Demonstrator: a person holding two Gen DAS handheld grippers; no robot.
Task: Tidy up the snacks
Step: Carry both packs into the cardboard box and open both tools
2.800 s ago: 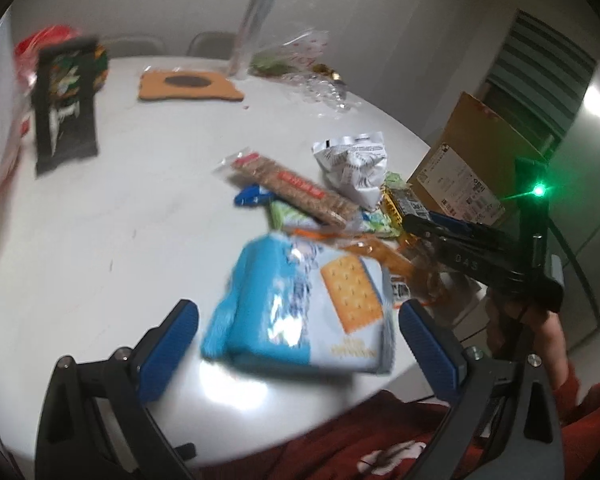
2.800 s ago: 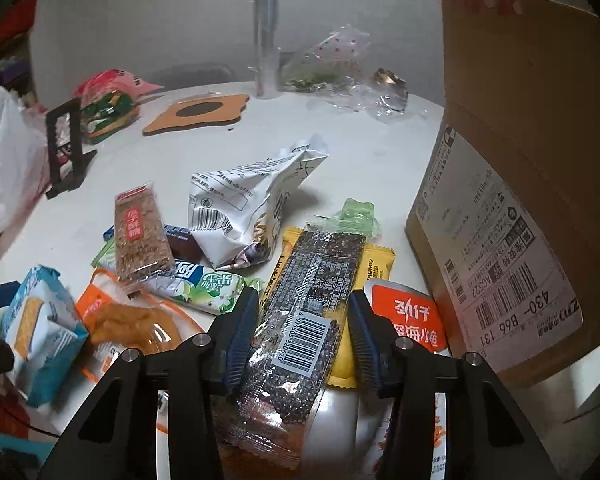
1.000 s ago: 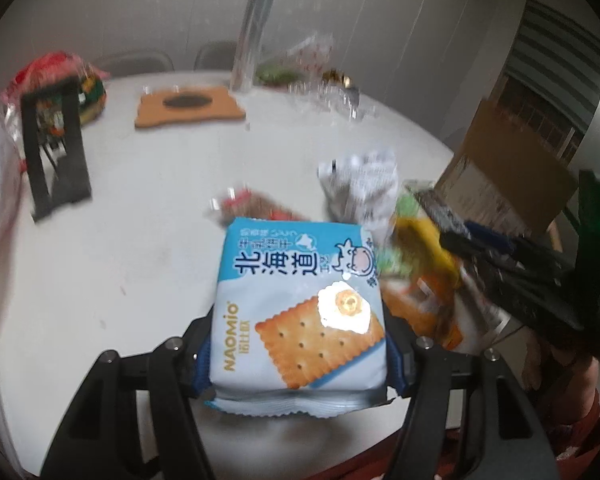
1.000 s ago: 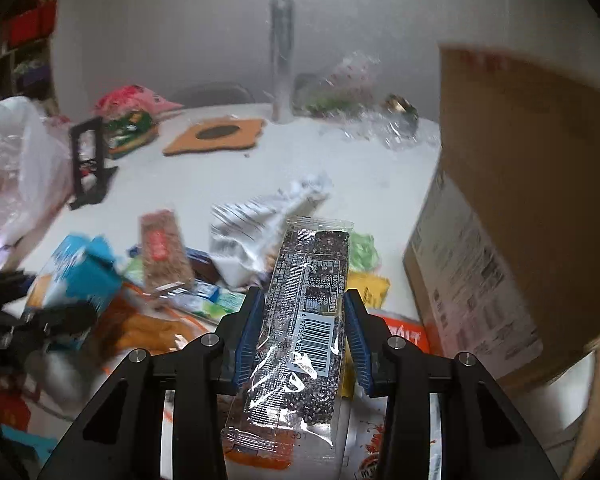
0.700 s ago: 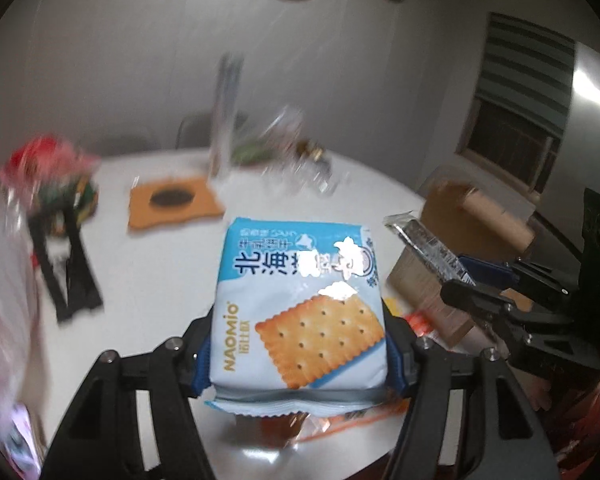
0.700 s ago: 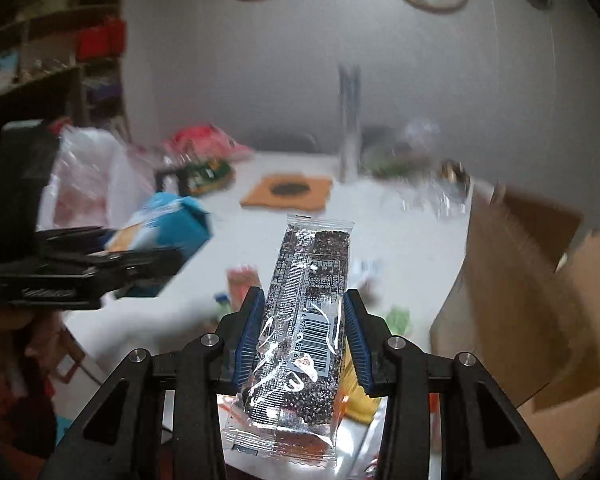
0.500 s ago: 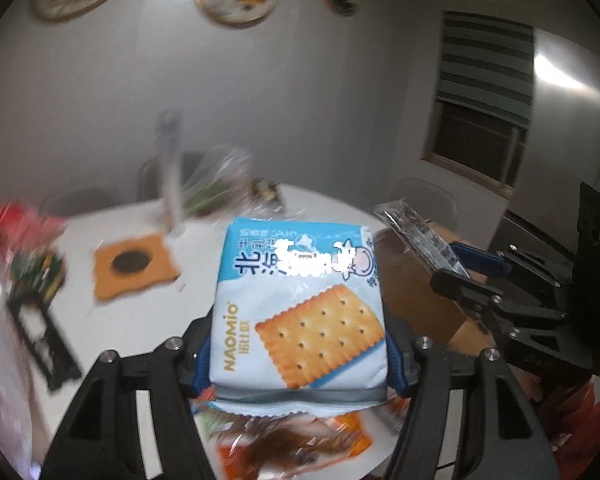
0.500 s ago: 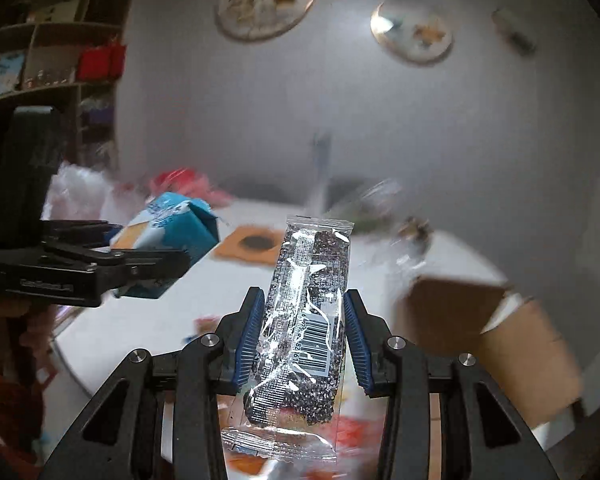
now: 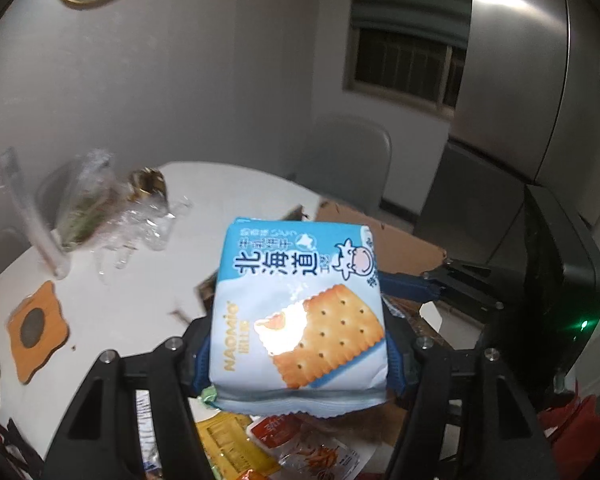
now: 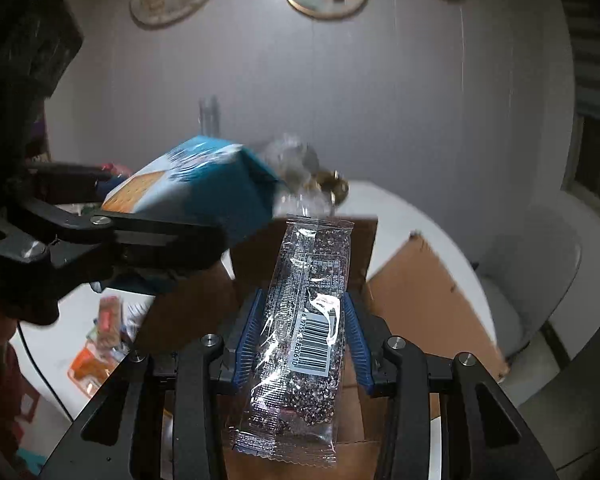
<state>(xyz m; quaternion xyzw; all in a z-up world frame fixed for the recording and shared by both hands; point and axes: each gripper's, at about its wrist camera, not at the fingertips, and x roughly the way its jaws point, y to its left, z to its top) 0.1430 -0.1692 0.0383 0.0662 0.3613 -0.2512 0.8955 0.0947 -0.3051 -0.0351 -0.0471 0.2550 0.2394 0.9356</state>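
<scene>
My left gripper (image 9: pixel 298 356) is clamped on the blue cracker pack (image 9: pixel 300 316); both blue pads press its sides, jaws roughly half spread. The pack sits upright between the fingers, face toward the camera, held in the air above the white table (image 9: pixel 140 292) and in front of the cardboard box (image 9: pixel 396 240).

My right gripper (image 10: pixel 304 336) is closed to a narrow gap on the clear-wrapped dark seed bar (image 10: pixel 308 316). The bar runs lengthwise between the pads, barcode up, its far end projecting past the fingertips over the open box, whose flaps stand up. From the right wrist view, the cracker pack hangs up and to the left of the bar, apart from it.
</scene>
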